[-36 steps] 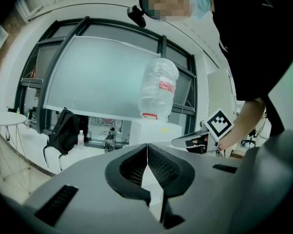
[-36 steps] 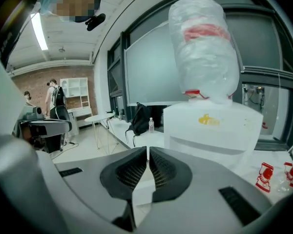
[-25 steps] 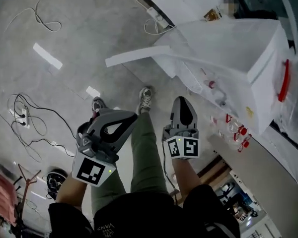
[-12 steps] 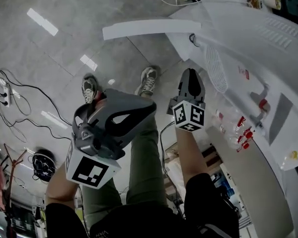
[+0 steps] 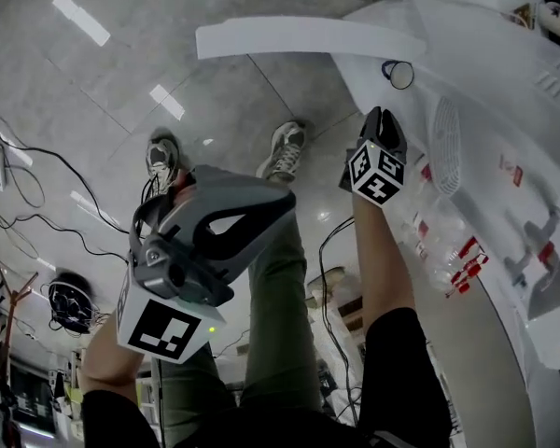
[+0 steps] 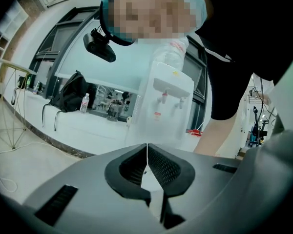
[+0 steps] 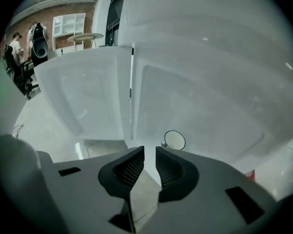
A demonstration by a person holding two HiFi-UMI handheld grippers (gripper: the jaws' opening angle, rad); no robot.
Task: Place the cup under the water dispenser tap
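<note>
**Grey jaws both empty, cup just ahead of the right gripper**

Grey and pressed together, the jaws of the left gripper (image 6: 147, 146) meet in a thin line with nothing between them. That gripper is held low at the person's left side, above the tiled floor (image 5: 103, 82), and its camera looks across the room at the water dispenser (image 6: 166, 101). The dispenser is white, with two taps on its front and a bottle (image 6: 174, 52) on top. It stands well apart from this gripper, beside a counter that carries a black backpack (image 6: 71, 94).

The right gripper (image 7: 150, 150) is reached forward toward a white, cloth-covered surface (image 5: 485, 91). Its jaws stand a narrow gap apart and grasp nothing. The cup (image 7: 175, 140) shows as a small round rim with a pale inside. It rests on the white surface just beyond the right-hand jaw tip and does not touch it. In the head view the cup (image 5: 401, 75) lies near the surface's edge, a little past the gripper's nose. Small bottles with red caps (image 5: 453, 255) lie further along the same surface.
</note>
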